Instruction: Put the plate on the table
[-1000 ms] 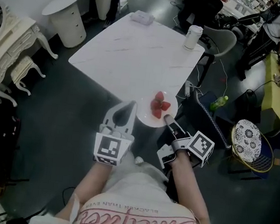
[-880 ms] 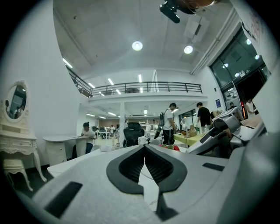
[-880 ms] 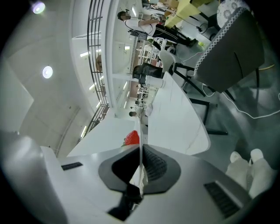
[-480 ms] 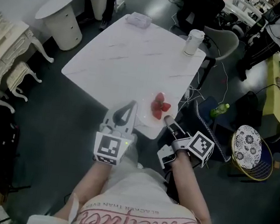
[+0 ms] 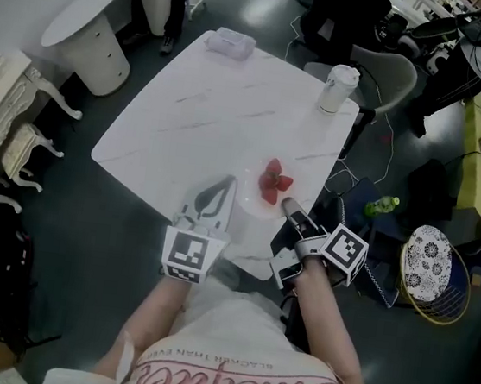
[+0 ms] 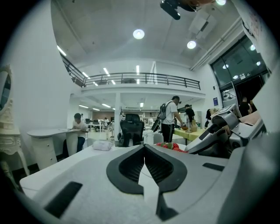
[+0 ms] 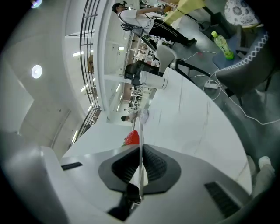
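A white plate [image 5: 251, 204] with several red strawberries [image 5: 272, 182] is held level over the near corner of the white marble table [image 5: 207, 113]. My left gripper [image 5: 224, 186] is shut on the plate's left rim and my right gripper [image 5: 288, 206] is shut on its right rim. The right gripper view shows the plate [image 7: 140, 131] edge-on as a thin line clamped between the jaws of the right gripper [image 7: 141, 146], strawberries [image 7: 132, 138] behind. In the left gripper view the left gripper [image 6: 144, 146] is closed on the rim, with strawberries [image 6: 173, 147] past it. Whether the plate touches the tabletop cannot be told.
A white lidded cup [image 5: 336, 87] stands at the table's far right corner and a tissue pack [image 5: 230, 44] at the far edge. A grey chair [image 5: 394, 71], a green bottle [image 5: 384, 204] and a patterned round seat [image 5: 428, 262] are on the right; white furniture [image 5: 84, 15] is on the left.
Both grippers and the plate have moved forward: the plate hung off the table's near corner before and is now over the tabletop. Both grips are unchanged.
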